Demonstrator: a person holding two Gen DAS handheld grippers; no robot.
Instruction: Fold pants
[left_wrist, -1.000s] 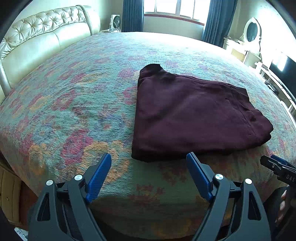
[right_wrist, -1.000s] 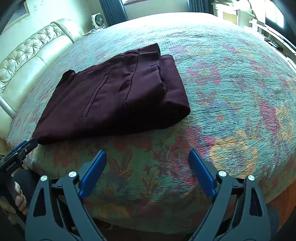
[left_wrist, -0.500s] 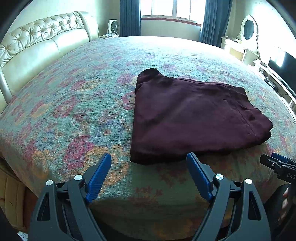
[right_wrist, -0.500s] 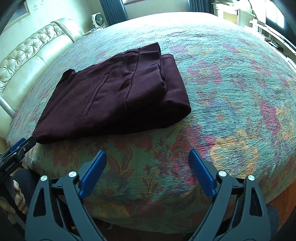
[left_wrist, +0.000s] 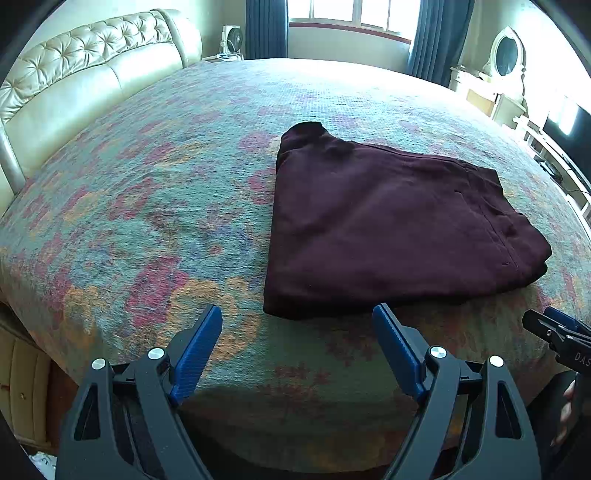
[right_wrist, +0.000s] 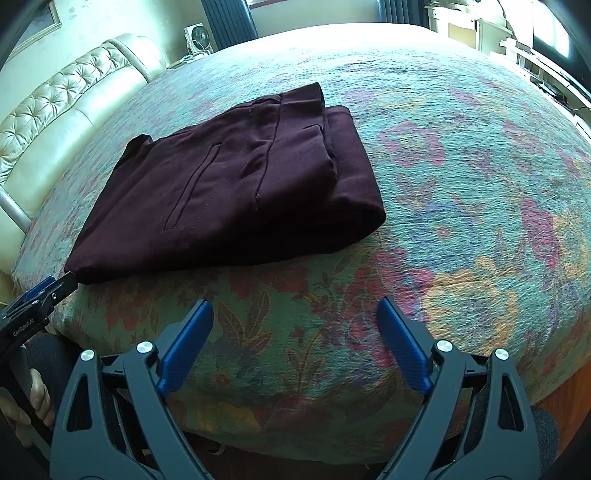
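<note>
Dark maroon pants (left_wrist: 388, 221) lie folded into a flat stack on the floral bedspread (left_wrist: 147, 206), near the bed's front edge. In the right wrist view the pants (right_wrist: 240, 184) show a pocket slit and a thick fold at their right end. My left gripper (left_wrist: 297, 325) is open and empty, just short of the stack's near left corner. My right gripper (right_wrist: 295, 317) is open and empty, in front of the bed edge, below the stack's right end. Each gripper's tip shows in the other's view: the right one (left_wrist: 554, 332) and the left one (right_wrist: 40, 295).
A cream tufted headboard (left_wrist: 92, 85) runs along the left. A fan (left_wrist: 232, 38) and blue curtains (left_wrist: 266, 26) stand at the back by the window. A white dresser with an oval mirror (left_wrist: 506, 55) stands at the right.
Both grippers stay open. The left wrist view has tilted slightly, so the pants sit a little lower and further from the camera. The right view is almost unchanged.
</note>
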